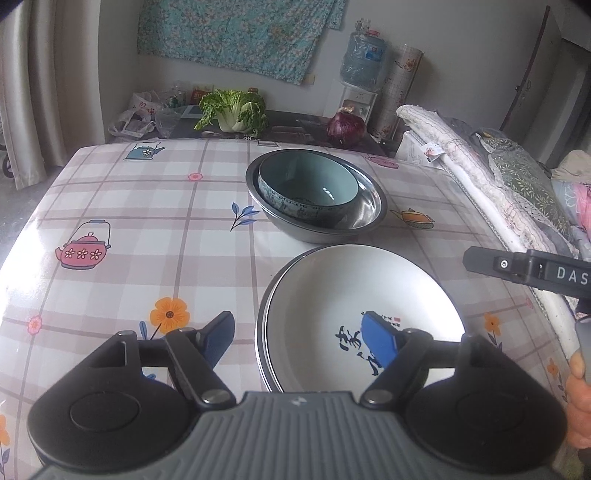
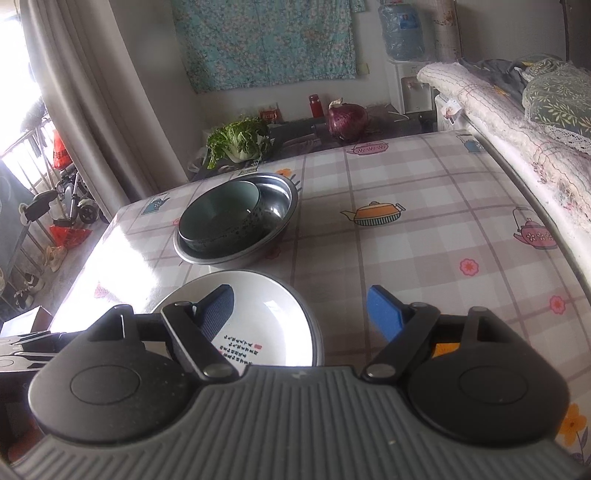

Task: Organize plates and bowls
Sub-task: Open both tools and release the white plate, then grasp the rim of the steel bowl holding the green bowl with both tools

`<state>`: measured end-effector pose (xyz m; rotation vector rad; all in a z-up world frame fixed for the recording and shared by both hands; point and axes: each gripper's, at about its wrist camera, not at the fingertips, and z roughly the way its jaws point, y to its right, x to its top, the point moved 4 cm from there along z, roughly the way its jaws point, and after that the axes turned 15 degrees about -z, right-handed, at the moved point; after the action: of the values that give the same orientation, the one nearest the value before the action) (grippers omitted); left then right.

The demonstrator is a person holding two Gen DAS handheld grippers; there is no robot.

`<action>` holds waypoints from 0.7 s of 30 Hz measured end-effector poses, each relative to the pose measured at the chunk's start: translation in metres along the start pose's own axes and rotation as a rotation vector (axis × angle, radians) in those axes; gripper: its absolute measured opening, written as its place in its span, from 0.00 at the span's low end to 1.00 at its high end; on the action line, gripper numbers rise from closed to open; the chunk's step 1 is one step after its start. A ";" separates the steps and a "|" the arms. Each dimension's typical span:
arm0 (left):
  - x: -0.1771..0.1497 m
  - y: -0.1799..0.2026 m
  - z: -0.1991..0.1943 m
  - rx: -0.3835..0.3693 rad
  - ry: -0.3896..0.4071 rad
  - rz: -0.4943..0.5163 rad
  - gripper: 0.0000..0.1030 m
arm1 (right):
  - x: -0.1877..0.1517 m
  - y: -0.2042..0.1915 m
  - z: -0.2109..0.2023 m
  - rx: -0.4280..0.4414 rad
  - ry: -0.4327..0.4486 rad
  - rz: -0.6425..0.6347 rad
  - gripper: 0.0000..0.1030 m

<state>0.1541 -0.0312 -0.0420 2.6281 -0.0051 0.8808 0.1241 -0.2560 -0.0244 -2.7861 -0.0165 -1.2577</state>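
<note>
We look down on a tabletop (image 1: 147, 229) covered with a checked cloth printed with teapots and flowers. Along its right side lies a bed (image 2: 517, 110) heaped with quilts. On the wall behind hangs a flowered teal cloth (image 1: 236, 33), and a water jug (image 1: 364, 55) stands on its dispenser.

Toward the far edge of the tabletop sits a steel basin (image 1: 365, 210), and a blue-green bowl (image 1: 310, 184) rests inside it, leaning against the basin's left wall. Just in front of the basin, almost touching it, is a white plate (image 1: 354, 288) with dark brush lettering; it lies stacked on another plate whose rim shows at its left edge.

Beyond the tabletop, a leafy cabbage (image 1: 236, 110) and a red onion (image 1: 345, 127) sit on a dark surface.

Our left claw (image 1: 301, 341) hangs over the plate's left rim with its jaws wide and nothing between the pads. Our right claw (image 2: 303, 312) hovers over the plate's right rim, likewise spread wide and empty. In the left view, part of the right claw's finger juts in from the right edge, with a hand (image 1: 578, 387) below it.
</note>
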 end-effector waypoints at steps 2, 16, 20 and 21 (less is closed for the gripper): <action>0.009 -0.004 0.004 0.008 0.013 -0.010 0.75 | 0.007 0.001 0.006 0.007 0.005 -0.003 0.77; 0.094 -0.032 0.051 0.057 0.098 -0.140 0.59 | 0.078 0.027 0.084 0.095 -0.018 -0.015 0.67; 0.106 -0.029 0.068 0.056 0.100 -0.156 0.43 | 0.089 0.030 0.118 0.128 -0.059 0.006 0.52; 0.107 -0.029 0.073 0.057 0.091 -0.159 0.40 | 0.090 0.031 0.125 0.132 -0.070 0.013 0.50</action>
<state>0.2863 -0.0176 -0.0434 2.5946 0.2524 0.9569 0.2781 -0.2787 -0.0418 -2.7110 -0.0834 -1.1121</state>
